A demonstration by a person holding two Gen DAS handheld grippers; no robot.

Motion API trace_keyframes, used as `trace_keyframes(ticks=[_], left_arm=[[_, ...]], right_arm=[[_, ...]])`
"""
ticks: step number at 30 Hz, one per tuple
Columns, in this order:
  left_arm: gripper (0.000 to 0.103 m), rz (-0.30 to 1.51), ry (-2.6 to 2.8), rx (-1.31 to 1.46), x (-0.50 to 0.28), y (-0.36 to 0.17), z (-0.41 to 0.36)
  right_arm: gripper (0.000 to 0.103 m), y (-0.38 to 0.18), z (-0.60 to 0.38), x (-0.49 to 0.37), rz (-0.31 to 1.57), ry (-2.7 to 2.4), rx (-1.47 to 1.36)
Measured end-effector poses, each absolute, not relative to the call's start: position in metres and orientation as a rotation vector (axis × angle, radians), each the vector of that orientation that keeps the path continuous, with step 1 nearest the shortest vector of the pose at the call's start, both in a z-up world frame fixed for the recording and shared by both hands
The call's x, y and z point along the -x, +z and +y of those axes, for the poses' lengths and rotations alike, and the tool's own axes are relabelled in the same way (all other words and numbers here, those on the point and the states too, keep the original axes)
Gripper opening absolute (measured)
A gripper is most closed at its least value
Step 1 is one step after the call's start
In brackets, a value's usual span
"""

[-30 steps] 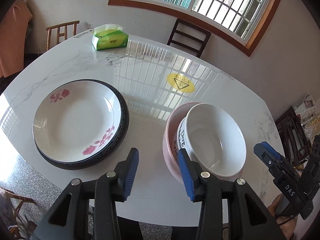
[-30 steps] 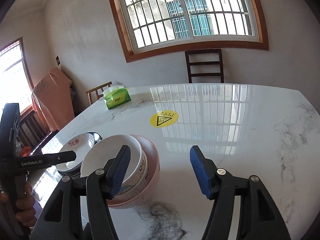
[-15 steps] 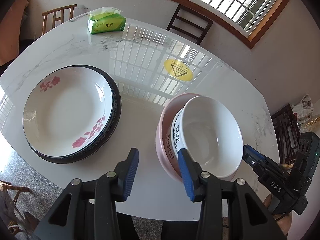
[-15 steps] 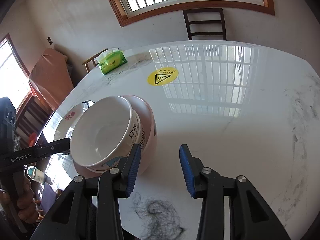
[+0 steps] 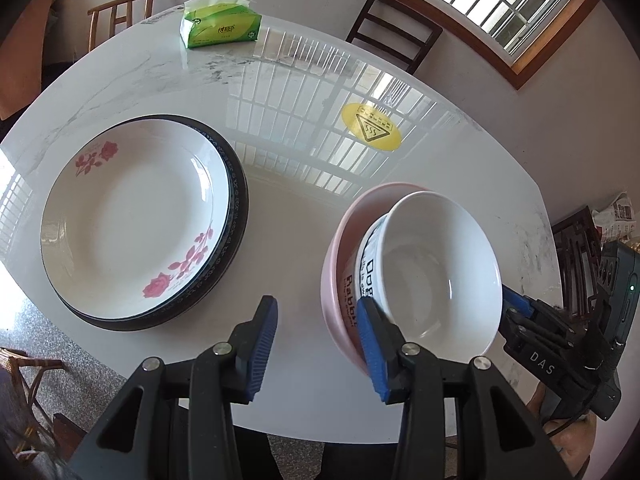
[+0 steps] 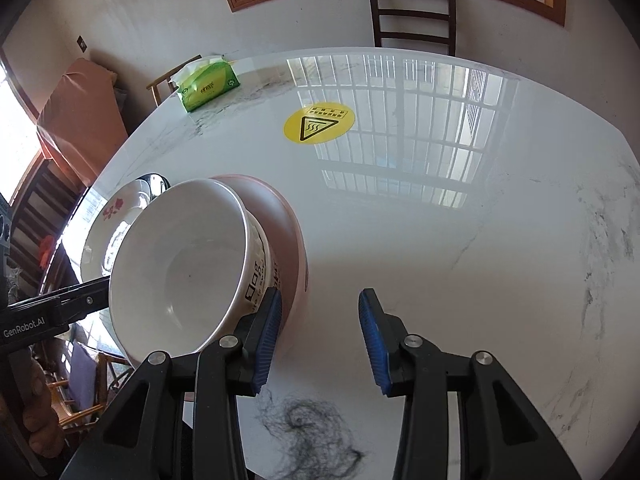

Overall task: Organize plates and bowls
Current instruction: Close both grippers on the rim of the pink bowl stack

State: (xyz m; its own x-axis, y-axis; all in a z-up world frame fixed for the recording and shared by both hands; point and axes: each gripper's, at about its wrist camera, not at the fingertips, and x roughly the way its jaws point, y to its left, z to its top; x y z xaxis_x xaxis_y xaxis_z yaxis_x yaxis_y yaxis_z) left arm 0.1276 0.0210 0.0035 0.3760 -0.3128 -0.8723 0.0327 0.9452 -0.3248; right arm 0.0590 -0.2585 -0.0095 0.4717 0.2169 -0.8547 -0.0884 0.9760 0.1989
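Note:
A white bowl (image 5: 436, 276) with black lettering sits nested in a pink bowl (image 5: 340, 248) on the white marble table (image 5: 292, 216). A white plate with pink roses (image 5: 132, 216) lies on a black plate (image 5: 240, 184) at the left. My left gripper (image 5: 316, 344) is open, above the table's near edge, its right finger beside the pink bowl's rim. My right gripper (image 6: 318, 338) is open; its left finger is next to the pink bowl (image 6: 292, 232) and white bowl (image 6: 180, 264). The rose plate shows behind them in the right wrist view (image 6: 108, 220).
A green tissue pack (image 5: 220, 26) lies at the table's far side. A yellow warning sticker (image 5: 370, 126) is on the table centre. Dark wooden chairs (image 5: 394, 36) stand beyond the table. A tangle of dark hair (image 6: 308, 436) lies near the right gripper.
Both grippers have moved closer to the nested bowls and tilted downward. The right gripper's jaws are narrower than a second ago. The bowls and plates have not moved.

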Motion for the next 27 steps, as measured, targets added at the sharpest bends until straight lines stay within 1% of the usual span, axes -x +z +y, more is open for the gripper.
trace_keyframes(ticks=[1,3,5,7,13,14,16,17,18,27], left_arm=[[0.042,1.172,-0.219,0.269,-0.128,0.004,0.021],[0.045,1.175,-0.194,0.251,-0.13,0.005,0.02],[0.058,1.194,-0.137,0.221,-0.132,0.005,0.019],[0.06,1.245,-0.119,0.195,-0.136,0.001,0.018],[0.06,1.23,-0.088,0.151,-0.136,0.004,0.014],[0.058,1.233,-0.083,0.149,-0.136,0.004,0.013],[0.052,1.247,-0.092,0.177,-0.136,0.002,0.013],[0.047,1.258,-0.104,0.204,-0.136,0.001,0.014],[0.045,1.27,-0.114,0.227,-0.135,0.0,0.015],[0.045,1.267,-0.116,0.374,-0.129,-0.007,0.03]], right_arm=[[0.038,-0.01,-0.258,-0.06,1.072,0.187,-0.128],[0.039,-0.011,-0.257,-0.065,1.09,0.191,-0.104],[0.042,-0.013,-0.256,-0.069,1.106,0.192,-0.09],[0.046,-0.014,-0.258,-0.073,1.122,0.194,-0.087],[0.052,-0.015,-0.259,-0.081,1.166,0.211,-0.058],[0.053,-0.015,-0.258,-0.083,1.171,0.212,-0.053],[0.054,-0.016,-0.258,-0.084,1.182,0.216,-0.049],[0.054,-0.016,-0.257,-0.084,1.186,0.216,-0.047],[0.054,-0.017,-0.257,-0.085,1.192,0.216,-0.048],[0.054,-0.02,-0.26,-0.089,1.213,0.231,-0.082]])
